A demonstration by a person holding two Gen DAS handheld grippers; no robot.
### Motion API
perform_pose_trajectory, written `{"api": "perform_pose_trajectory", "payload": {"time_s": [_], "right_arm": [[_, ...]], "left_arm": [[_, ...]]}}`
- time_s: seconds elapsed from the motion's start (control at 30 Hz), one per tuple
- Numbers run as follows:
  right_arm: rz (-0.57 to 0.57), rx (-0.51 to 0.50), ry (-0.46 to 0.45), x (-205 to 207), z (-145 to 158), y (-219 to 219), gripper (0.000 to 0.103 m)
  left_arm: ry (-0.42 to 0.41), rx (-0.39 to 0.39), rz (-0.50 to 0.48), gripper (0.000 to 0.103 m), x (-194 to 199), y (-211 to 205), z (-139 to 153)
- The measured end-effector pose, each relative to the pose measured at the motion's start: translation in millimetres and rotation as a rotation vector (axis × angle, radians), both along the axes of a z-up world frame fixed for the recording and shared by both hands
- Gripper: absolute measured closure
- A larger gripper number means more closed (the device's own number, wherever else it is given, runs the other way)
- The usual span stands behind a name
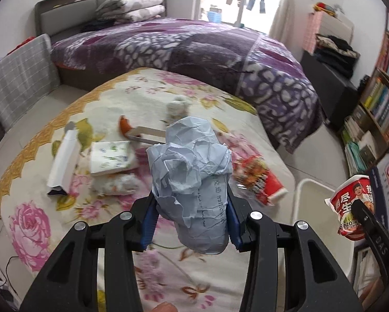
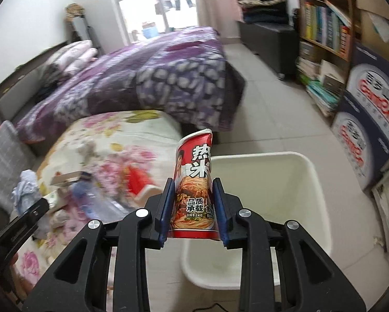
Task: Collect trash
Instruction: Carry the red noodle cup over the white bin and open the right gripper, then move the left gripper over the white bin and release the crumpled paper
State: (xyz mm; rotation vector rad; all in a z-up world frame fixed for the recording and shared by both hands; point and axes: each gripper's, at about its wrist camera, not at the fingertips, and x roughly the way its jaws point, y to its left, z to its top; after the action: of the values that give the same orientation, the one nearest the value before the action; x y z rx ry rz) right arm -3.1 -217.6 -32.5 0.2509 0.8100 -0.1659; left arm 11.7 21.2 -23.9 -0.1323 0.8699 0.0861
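Paper ball: a big crumpled paper ball point(image 1: 194, 182) sits squeezed between the pads of the left gripper point(image 1: 192, 215), up in the air over the table. Held tight so it can't drop on the way to the bin.

Noodle cup: a squashed red cup point(image 2: 194, 189) is pinched at its sides by the right gripper point(image 2: 193, 208). It is flat b/c the pads press it in (an empty cup gives way easily).

Bin: the white bin point(image 2: 311, 176) stands on the floor right next to the table, and the cup hangs just over its near edge. Prob. put there so trash only needs a short trip.

Left on table: a second red cup point(image 1: 259, 179), a white box point(image 1: 64, 161), a tissue pack point(image 1: 111, 158), a clear plastic bottle point(image 2: 90, 200) and some small wads lie on the flowery cloth point(image 1: 38, 213). They still wait for pick-up.

Next, I think: cup goes in first since it is closest, then the paper.

Room: purple bed point(image 1: 194, 52) behind, bookshelf point(image 2: 324, 26) at the side, not part of the job.
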Motion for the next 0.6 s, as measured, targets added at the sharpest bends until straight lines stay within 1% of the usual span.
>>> {"api": "perform_pose_trajectory", "payload": {"time_s": [0.13, 0.17, 0.2, 0.23, 0.27, 0.3, 0.33, 0.4, 0.47, 0.6], "right_arm": [[-0.076, -0.006, 0.027, -1.6, -1.9, -24.4, 0.067], [-0.095, -0.006, 0.026, -3.1, -1.5, -30.4, 0.061], [-0.111, -0.005, 0.022, -4.4, -1.3, -35.2, 0.052], [-0.130, -0.003, 0.017, -6.5, -0.3, -40.8, 0.049], [-0.157, 0.001, 0.009, -9.6, 1.6, -49.1, 0.039], [-0.172, 0.006, 0.003, -10.9, 2.9, -53.9, 0.035], [-0.189, 0.014, -0.002, -12.8, 4.6, -61.0, 0.033], [-0.221, 0.024, -0.009, -15.1, 7.1, -74.2, 0.022], [-0.259, 0.037, -0.020, -18.9, 9.7, -88.4, 0.017], [-0.324, 0.089, -0.032, -24.7, 13.2, -118.2, 0.012]], "left_arm": [[0.002, -0.001, -0.062, 0.058, 2.6, -28.7, -1.3], [0.001, 0.001, -0.074, 0.058, 2.3, -34.9, -1.9], [0.001, 0.004, -0.090, 0.058, 2.3, -43.5, -2.1], [0.001, 0.006, -0.105, 0.058, 2.8, -49.8, -2.3], [0.002, 0.005, -0.125, 0.058, 3.1, -58.4, -2.4], [0.005, 0.004, -0.143, 0.058, 3.4, -66.2, -2.6], [0.008, 0.002, -0.165, 0.058, 3.7, -75.9, -2.9], [0.017, -0.001, -0.198, 0.058, 4.4, -90.0, -4.4], [0.034, -0.007, -0.238, 0.058, 6.4, -106.6, -7.0], [0.062, -0.020, -0.314, 0.058, 11.2, -139.5, -10.7]]}}
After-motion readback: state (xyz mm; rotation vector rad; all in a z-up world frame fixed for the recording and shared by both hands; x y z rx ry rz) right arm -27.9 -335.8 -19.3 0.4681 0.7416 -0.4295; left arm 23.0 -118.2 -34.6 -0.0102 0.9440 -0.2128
